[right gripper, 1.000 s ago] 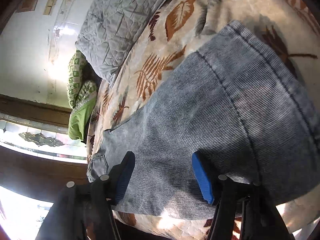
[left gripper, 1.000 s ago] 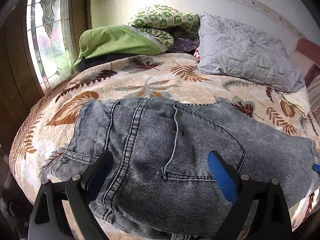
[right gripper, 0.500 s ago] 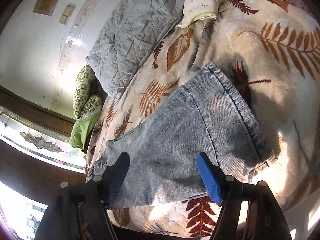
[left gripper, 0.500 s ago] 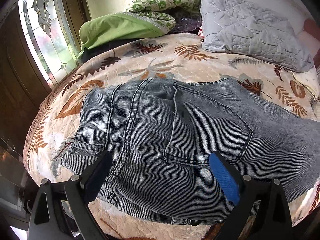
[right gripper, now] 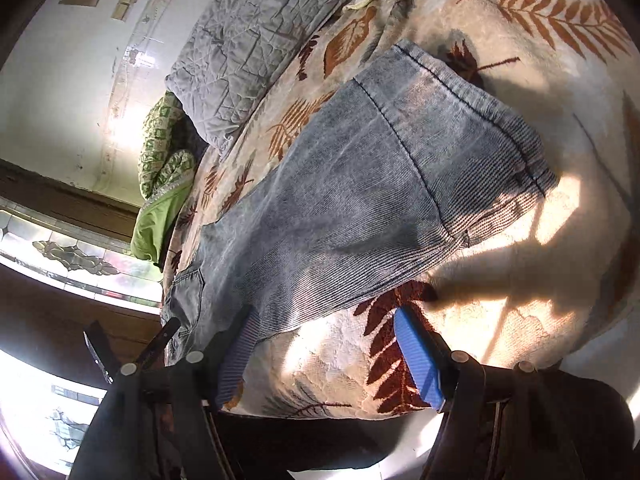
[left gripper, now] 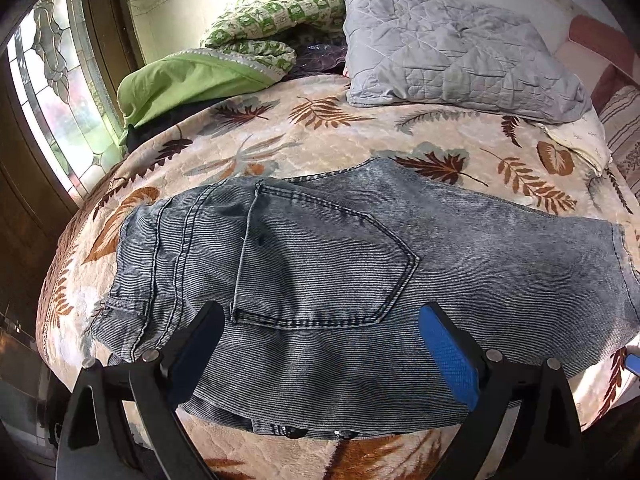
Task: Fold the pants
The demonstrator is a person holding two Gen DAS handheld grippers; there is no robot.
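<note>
Right now the big bed (left gripper: 400,148) with the leaf blanket fills both views; the pants (left gripper: 360,264) lie flat across the middle of it in the left wrist view, folded the long way so one leg sits on the other, with the waist at the left of the frame and the leg ends at the right; a grey pillow (left gripper: 452,56) and a green pillow (left gripper: 180,84) sit well apart from them at the top of the frame. So the first fold looks done, and the next one is not started yet. The left gripper (left gripper: 320,356) hangs over the near edge at the bottom of the frame, wide and holding nothing; the right gripper (right gripper: 324,360) is wide too, with only blanket between its tips; the leg hem (right gripper: 472,120) is up in the upper right of that view. Next, I think, each claw must pinch a hem corner and carry it over to the waist.
</note>
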